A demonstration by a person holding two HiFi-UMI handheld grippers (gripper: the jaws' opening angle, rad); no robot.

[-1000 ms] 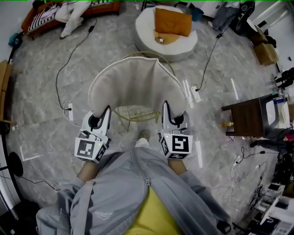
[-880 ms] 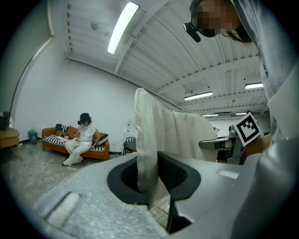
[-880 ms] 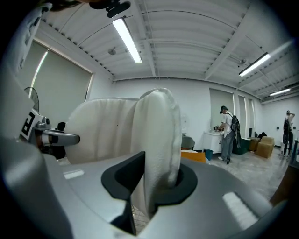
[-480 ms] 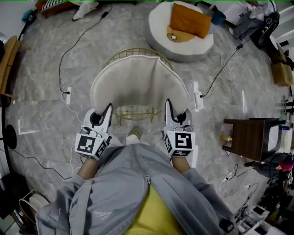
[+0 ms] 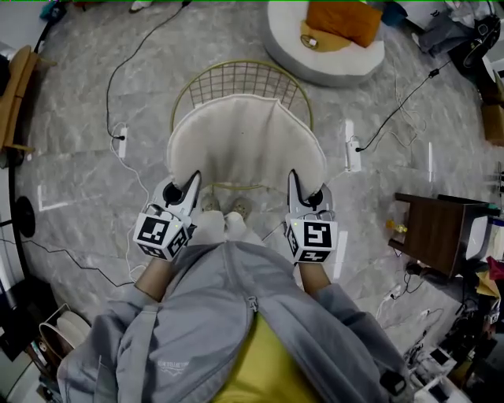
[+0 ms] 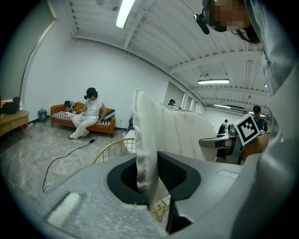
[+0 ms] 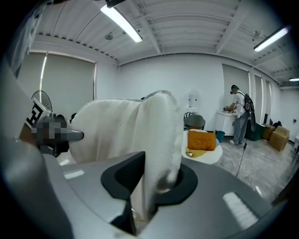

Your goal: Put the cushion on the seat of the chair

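A cream fleecy cushion [image 5: 246, 140] hangs spread between my two grippers, over the gold wire chair [image 5: 240, 81]. My left gripper [image 5: 191, 186] is shut on the cushion's near left edge [image 6: 145, 140]. On the near right edge [image 7: 161, 140], my right gripper [image 5: 296, 184] is shut too. The chair's wire backrest shows beyond the cushion, and a strip of its seat rim [image 5: 228, 186] shows under the near edge. The cushion hides most of the seat. In the left gripper view a curved gold rail of the chair [image 6: 112, 147] shows left of the cushion.
A round white pouffe [image 5: 331, 55] with an orange pillow [image 5: 340, 20] stands beyond the chair. Power strips [image 5: 350, 146] and cables [image 5: 130, 59] lie on the grey floor to both sides. A dark wooden table [image 5: 429, 232] stands at the right. A person sits on an orange sofa [image 6: 81, 122].
Both grippers have carried the cushion down and forward over the chair. More of the wire backrest now shows beyond it, and less of the seat under it.
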